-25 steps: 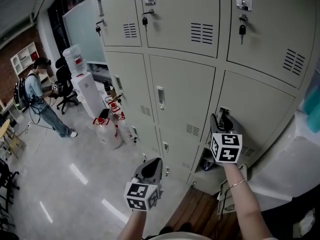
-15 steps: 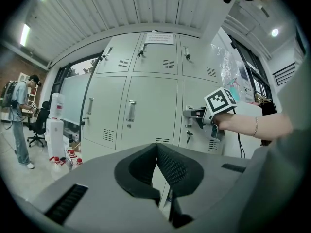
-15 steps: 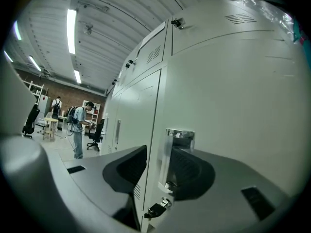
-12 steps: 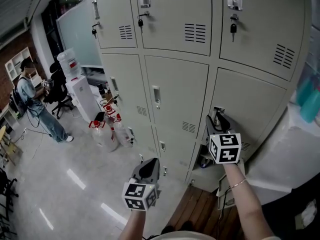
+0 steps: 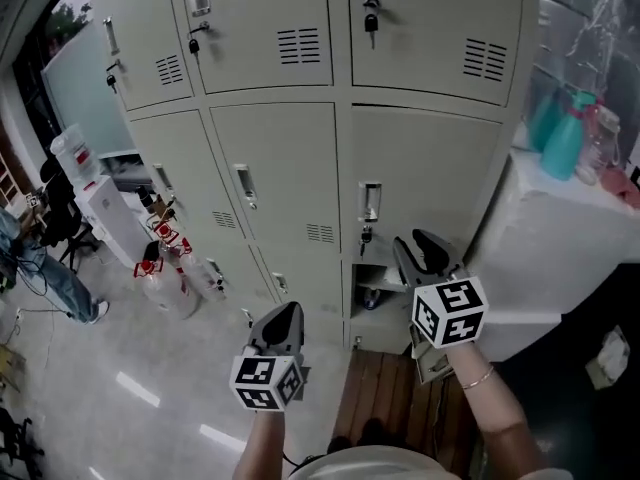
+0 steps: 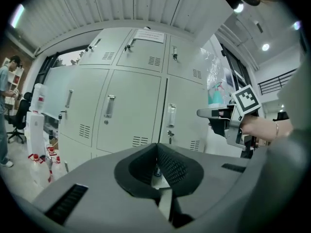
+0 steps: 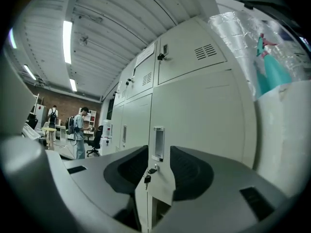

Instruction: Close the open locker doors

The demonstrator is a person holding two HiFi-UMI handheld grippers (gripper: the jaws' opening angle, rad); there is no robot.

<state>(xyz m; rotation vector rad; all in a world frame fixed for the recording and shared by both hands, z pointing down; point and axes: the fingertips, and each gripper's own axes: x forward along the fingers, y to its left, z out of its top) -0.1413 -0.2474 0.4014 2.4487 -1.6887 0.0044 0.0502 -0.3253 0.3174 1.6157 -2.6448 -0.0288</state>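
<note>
Head view: the right gripper (image 5: 417, 245) is held close before the middle locker door (image 5: 425, 173) of the right-hand column. That door is seen about flush with its neighbours; latching cannot be told. The compartment below it (image 5: 377, 290) is seen standing open, dark inside. Right gripper view: the jaws are parted and closing, with nothing pressed by the pads. The door's handle (image 7: 158, 142) and hanging key (image 7: 147, 179) are framed in the gap. The left gripper (image 5: 284, 320) is held lower and leftward, jaws brought together, empty.
</note>
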